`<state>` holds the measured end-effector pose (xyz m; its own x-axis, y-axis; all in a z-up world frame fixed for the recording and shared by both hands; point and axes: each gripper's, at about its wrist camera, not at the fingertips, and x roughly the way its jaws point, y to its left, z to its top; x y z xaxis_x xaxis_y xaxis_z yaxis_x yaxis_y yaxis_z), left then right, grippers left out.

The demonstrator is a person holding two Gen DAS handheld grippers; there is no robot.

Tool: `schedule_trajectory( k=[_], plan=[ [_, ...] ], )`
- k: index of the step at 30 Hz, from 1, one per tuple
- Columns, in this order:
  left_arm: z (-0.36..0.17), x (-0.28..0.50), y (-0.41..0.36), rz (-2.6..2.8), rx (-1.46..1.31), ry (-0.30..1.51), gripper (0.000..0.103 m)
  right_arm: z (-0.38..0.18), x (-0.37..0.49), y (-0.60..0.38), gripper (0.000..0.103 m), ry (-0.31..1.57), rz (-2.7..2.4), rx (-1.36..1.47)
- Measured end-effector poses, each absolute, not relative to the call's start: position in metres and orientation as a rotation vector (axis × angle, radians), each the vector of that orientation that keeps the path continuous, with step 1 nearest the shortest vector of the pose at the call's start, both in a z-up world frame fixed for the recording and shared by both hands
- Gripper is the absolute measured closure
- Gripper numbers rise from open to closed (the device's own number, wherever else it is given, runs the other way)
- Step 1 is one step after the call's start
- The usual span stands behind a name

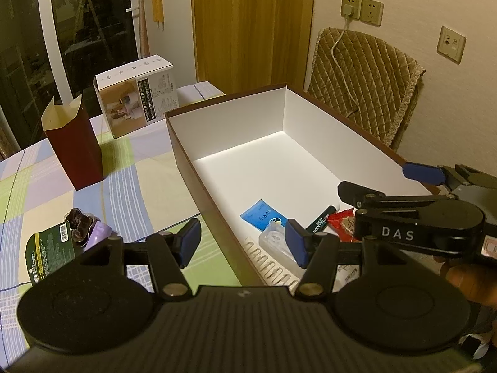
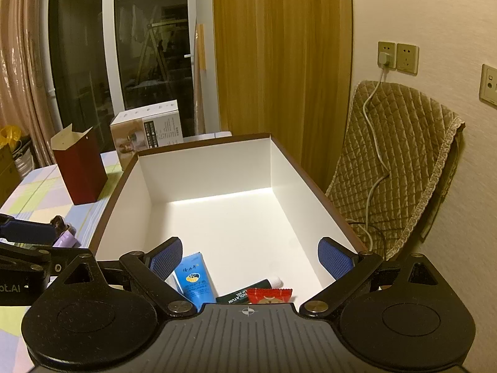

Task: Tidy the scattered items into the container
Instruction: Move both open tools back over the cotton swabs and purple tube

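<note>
White-lined box (image 2: 217,217) holds a blue tube (image 2: 193,281) and red sachet (image 2: 269,295) beneath the empty, wide-apart right gripper (image 2: 251,258). Left gripper (image 1: 245,242), half-spread and empty, straddles the wall; reaching for the purple item (image 1: 98,233) could snag it.

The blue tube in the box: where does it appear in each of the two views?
Left wrist view: the blue tube lies on the box floor near the bottom centre, partly behind the left gripper's right jaw.
Right wrist view: it lies at lower centre-left, beside the right gripper's left jaw.
Shared landmark: the dark red paper bag on the tablecloth.
</note>
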<state>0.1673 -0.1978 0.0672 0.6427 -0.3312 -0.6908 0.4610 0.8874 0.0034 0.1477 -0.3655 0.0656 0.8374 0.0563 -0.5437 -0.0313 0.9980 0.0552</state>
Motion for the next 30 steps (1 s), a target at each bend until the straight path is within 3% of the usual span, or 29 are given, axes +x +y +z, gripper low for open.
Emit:
schedule_trajectory(
  k=[6,11,14,30],
  plan=[
    [0.068,0.165,-0.191,-0.432,0.182,0.729,0.036,0.066,0.147,-0.365,0.004,0.577,0.05,0.046],
    [0.069,0.162,-0.182,-0.4,0.18,0.706,0.007,0.066,0.147,-0.363,0.004,0.572,0.057,0.042],
    [0.07,0.157,-0.175,-0.368,0.205,0.682,0.001,0.066,0.147,-0.361,0.004,0.568,0.062,0.041],
    [0.056,0.118,-0.079,-0.194,0.197,0.706,0.001,0.069,0.141,-0.345,0.004,0.527,0.118,-0.002]
  ],
)
